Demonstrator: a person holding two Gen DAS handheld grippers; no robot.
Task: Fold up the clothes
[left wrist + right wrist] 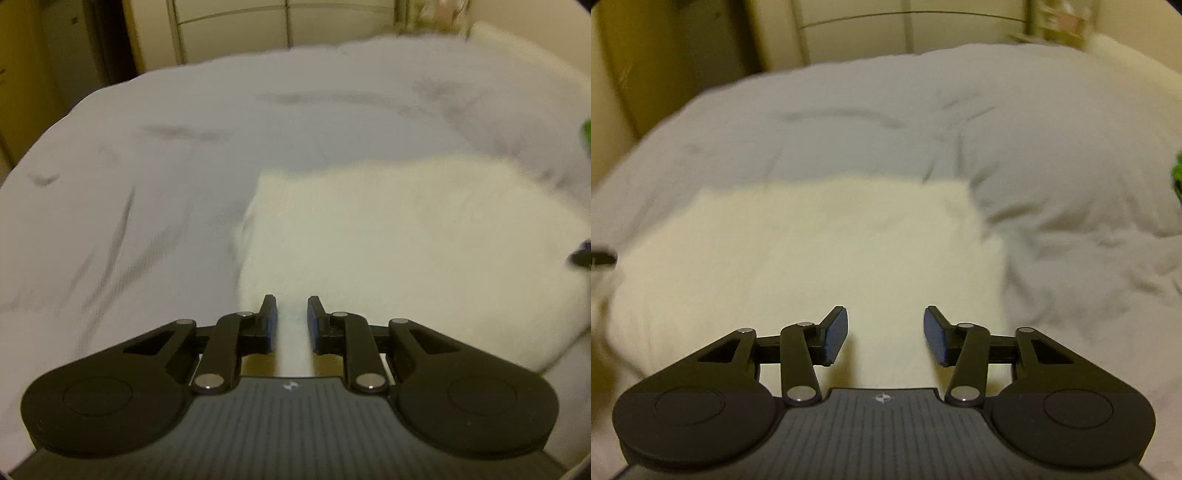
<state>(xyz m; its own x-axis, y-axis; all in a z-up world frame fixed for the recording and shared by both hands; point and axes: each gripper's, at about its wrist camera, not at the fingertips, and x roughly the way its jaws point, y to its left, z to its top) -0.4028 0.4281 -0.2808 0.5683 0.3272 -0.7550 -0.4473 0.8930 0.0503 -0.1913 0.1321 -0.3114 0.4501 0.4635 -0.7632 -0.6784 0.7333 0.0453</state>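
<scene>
Nearest, the left gripper (291,319) has its jaws narrowly parted with nothing between them, hovering at the near left edge of the cream garment (399,251), while the right gripper (885,334) stands wider open and empty over the near middle of the same garment (812,258). The garment lies as a thick, roughly square pad on the grey sheet (1052,155), so a fold looks just made. Next comes either another fold, gripping a near edge, or setting it aside.
</scene>
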